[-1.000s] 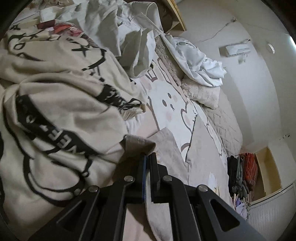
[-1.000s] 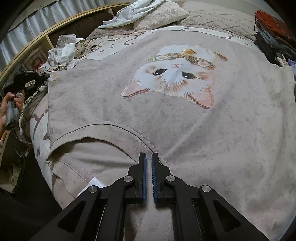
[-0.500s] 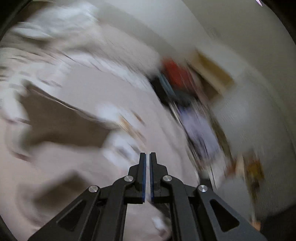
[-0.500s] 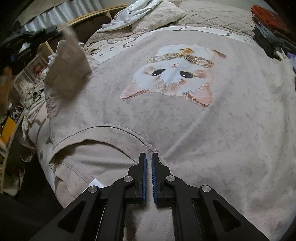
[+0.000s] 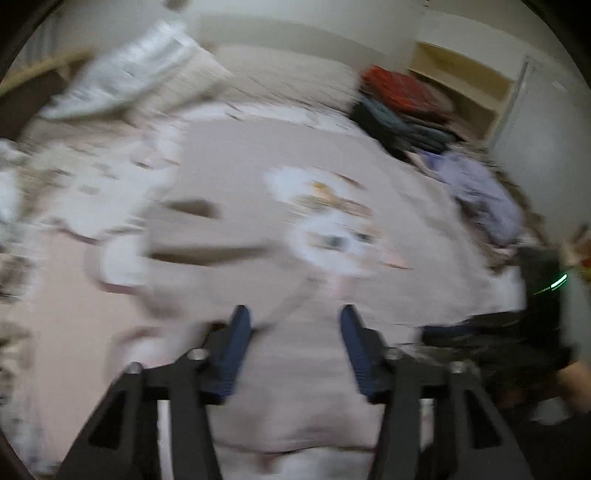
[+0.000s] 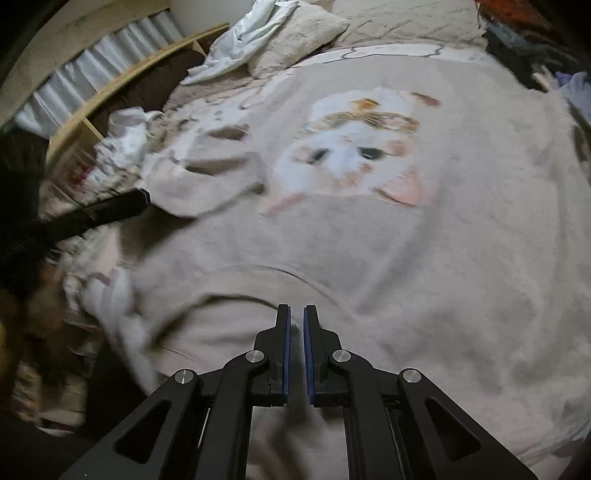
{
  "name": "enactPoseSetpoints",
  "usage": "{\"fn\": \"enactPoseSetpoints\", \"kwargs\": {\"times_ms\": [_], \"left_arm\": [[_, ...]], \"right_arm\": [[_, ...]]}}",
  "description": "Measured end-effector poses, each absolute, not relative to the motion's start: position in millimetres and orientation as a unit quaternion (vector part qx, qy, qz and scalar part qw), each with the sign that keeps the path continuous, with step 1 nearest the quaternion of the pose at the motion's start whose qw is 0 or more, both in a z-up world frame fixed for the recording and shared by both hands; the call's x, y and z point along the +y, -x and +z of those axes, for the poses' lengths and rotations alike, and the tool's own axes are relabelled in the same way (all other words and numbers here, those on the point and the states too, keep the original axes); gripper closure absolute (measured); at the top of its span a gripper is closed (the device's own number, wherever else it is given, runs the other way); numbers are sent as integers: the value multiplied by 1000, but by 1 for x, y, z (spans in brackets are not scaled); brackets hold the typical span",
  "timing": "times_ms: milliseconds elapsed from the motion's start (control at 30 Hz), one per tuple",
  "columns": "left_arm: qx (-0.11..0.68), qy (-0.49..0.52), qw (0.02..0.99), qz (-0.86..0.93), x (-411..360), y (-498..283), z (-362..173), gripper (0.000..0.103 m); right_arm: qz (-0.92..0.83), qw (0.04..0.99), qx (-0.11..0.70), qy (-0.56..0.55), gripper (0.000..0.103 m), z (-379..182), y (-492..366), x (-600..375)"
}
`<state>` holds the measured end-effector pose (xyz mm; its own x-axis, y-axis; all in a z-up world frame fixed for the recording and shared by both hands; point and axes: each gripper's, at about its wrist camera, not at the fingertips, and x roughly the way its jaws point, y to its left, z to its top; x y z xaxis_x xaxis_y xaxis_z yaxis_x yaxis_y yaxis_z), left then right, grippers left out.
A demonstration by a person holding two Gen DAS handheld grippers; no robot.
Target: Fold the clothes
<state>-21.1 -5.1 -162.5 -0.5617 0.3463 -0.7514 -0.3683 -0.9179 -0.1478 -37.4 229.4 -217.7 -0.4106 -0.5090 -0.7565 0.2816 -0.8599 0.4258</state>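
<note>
A beige T-shirt [image 6: 424, 258] with a white cat print [image 6: 362, 147] lies spread on the bed, and it also shows blurred in the left wrist view [image 5: 236, 177]. Its left sleeve [image 6: 207, 173] is folded inward over the body. My right gripper [image 6: 297, 314] is shut at the neckline edge, whether cloth is pinched between the pads is not clear. My left gripper [image 5: 293, 317] is open and empty above the shirt, and its dark finger [image 6: 110, 208] shows by the folded sleeve in the right wrist view.
A pillow [image 6: 295, 33] and white cloth [image 6: 251, 40] lie at the bed's head. A stack of dark and red clothes [image 5: 402, 107] sits at the far right. More crumpled laundry [image 6: 122, 144] lies at the left by the wooden bed frame [image 6: 122, 85].
My left gripper swung the sleeve over onto the shirt body, opened and let it go. The right gripper stayed shut at the neckline, with the view shifted slightly.
</note>
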Motion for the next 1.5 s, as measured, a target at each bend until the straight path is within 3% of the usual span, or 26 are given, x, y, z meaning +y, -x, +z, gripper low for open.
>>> {"fn": "enactPoseSetpoints", "kwargs": {"times_ms": [67,167,267,333,400,600,767,833,867,1267,1367,1500], "left_arm": [[34,424,184,886,-21,17,-166,49],[102,446,161,875,-32,10,-184,46],[154,449,147,868,-26,7,-202,46],[174,435,146,871,-23,4,-208,46],[194,418,127,878,-22,2,-212,46],[216,417,64,881,-29,8,-229,46],[195,432,49,880,-49,7,-240,44],[192,430,49,881,-49,5,-240,44],[196,429,47,881,-47,4,-240,44],[233,385,71,890,-24,-15,-225,44],[240,386,87,886,-11,-21,-224,44],[245,402,93,878,2,-22,-228,44]], "right_arm": [[-832,253,-134,-475,92,-203,44,221],[-822,275,-172,-469,0,-191,60,207],[-802,281,-225,-477,0,-201,83,195],[-786,266,-262,-492,8,-219,101,192],[-769,250,-298,-507,39,-237,118,189],[-726,221,-368,-537,59,-279,159,180],[-714,235,-378,-540,59,-285,177,166],[-714,244,-371,-541,79,-279,177,168],[-718,248,-364,-540,99,-275,178,169],[-803,250,-321,-435,99,-171,85,244],[-804,201,-301,-471,99,-198,63,260],[-759,135,-345,-535,99,-265,52,278]]}}
